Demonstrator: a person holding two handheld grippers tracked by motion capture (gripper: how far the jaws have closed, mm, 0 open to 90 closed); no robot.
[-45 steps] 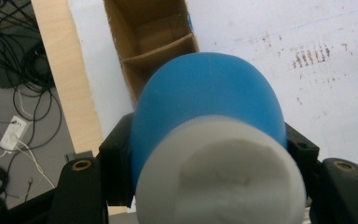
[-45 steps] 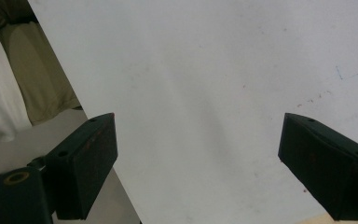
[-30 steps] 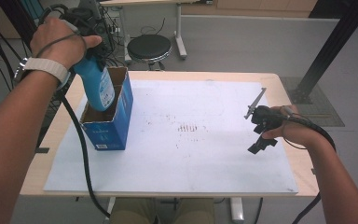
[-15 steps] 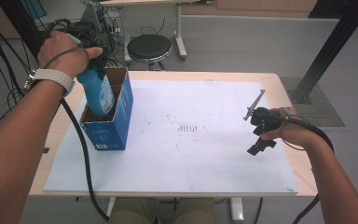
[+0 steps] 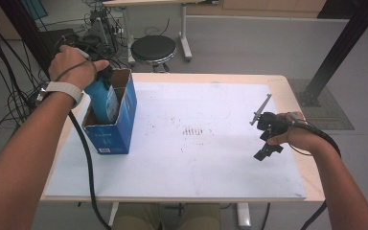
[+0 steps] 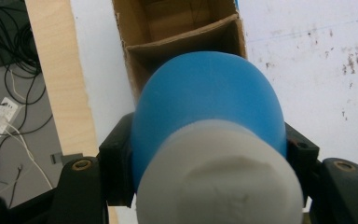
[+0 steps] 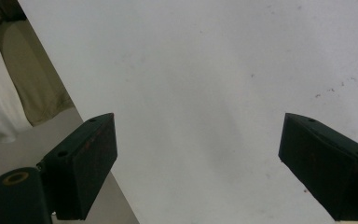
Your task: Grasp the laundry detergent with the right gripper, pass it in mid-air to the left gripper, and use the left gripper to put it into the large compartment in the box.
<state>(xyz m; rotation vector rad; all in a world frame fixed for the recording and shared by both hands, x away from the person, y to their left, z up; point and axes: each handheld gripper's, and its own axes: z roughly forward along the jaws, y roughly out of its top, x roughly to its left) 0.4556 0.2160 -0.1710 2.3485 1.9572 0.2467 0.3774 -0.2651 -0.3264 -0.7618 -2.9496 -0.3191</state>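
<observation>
A blue bottle [image 5: 103, 99] with a white cap [image 6: 219, 177] stands upright, its lower part inside an open blue cardboard box [image 5: 117, 132] at the table's left. My left gripper [image 6: 209, 154] is shut on the bottle's shoulder, one black pad on each side, with the hand [image 5: 74, 64] over it in the high view. The box's brown inside and a cardboard divider [image 6: 182, 39] show just beyond the bottle. At the right of the table my right gripper [image 5: 262, 136] hovers over the white sheet [image 7: 205, 70], open, with nothing between its jaws.
A large white sheet [image 5: 196, 163] covers most of the wooden table [image 5: 287, 88]; faint dark marks sit at its middle. A round black stool [image 5: 153, 48] stands behind the table. Cables [image 5: 9, 96] lie on the floor at the left, and a black cable [image 5: 88, 167] trails from the left gripper.
My left hand has come down with the bottle, which now sits deeper in the box. The right hand has stayed put.
</observation>
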